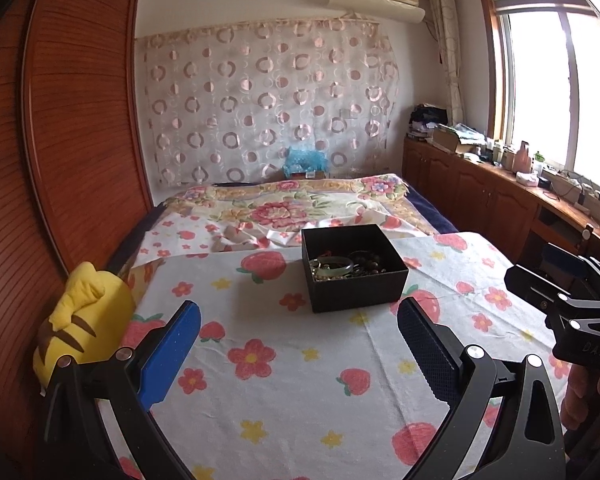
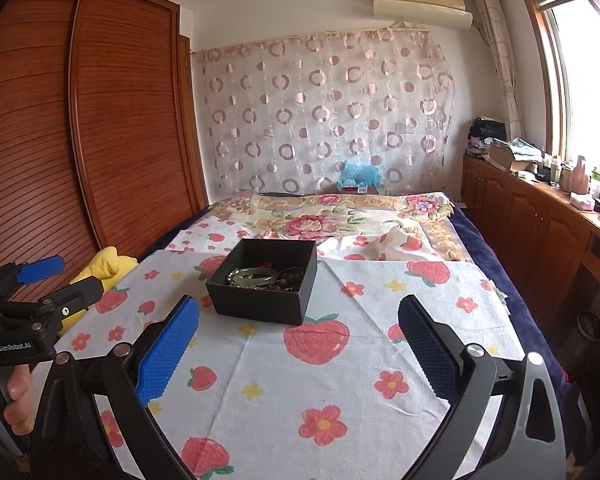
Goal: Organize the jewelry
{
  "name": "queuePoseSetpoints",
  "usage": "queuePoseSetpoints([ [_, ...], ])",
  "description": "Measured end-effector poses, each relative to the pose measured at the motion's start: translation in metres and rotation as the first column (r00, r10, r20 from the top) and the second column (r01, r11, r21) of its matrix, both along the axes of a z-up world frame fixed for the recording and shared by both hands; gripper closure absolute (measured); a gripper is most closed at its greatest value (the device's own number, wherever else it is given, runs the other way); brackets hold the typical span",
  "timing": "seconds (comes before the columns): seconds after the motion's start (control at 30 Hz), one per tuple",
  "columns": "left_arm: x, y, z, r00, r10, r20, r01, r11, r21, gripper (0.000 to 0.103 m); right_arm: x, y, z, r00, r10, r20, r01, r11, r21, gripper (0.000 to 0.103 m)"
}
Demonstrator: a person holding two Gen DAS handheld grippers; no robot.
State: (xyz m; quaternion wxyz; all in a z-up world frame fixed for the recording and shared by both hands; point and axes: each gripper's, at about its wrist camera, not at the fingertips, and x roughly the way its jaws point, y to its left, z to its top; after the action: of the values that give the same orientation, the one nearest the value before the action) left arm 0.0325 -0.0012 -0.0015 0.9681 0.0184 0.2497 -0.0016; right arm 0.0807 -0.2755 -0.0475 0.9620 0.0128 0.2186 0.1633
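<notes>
Hand (image 2: 8, 396) gripping the left claw (image 2: 56, 280) shows only from the right wrist.

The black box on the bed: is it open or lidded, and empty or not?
Open and not empty. The black box has no lid on, and a pale green bangle and dark beads lie inside.

Black box (image 1: 354, 280) on strawberry-print cloth (image 1: 300, 380)

bright window (image 1: 560, 80) glare, fisheye-warped edges
</notes>
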Motion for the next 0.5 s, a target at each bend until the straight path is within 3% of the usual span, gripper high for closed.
queuePoseSetpoints([
  [0.5,-0.0013,0.0014,0.0004,1.0,0.006,0.004,-0.006,1.0,-0.002,0.008,0.0016,0.0015,-0.0004,1.0,0.004,-0.007,-0.004,1.0,-0.002,0.003],
])
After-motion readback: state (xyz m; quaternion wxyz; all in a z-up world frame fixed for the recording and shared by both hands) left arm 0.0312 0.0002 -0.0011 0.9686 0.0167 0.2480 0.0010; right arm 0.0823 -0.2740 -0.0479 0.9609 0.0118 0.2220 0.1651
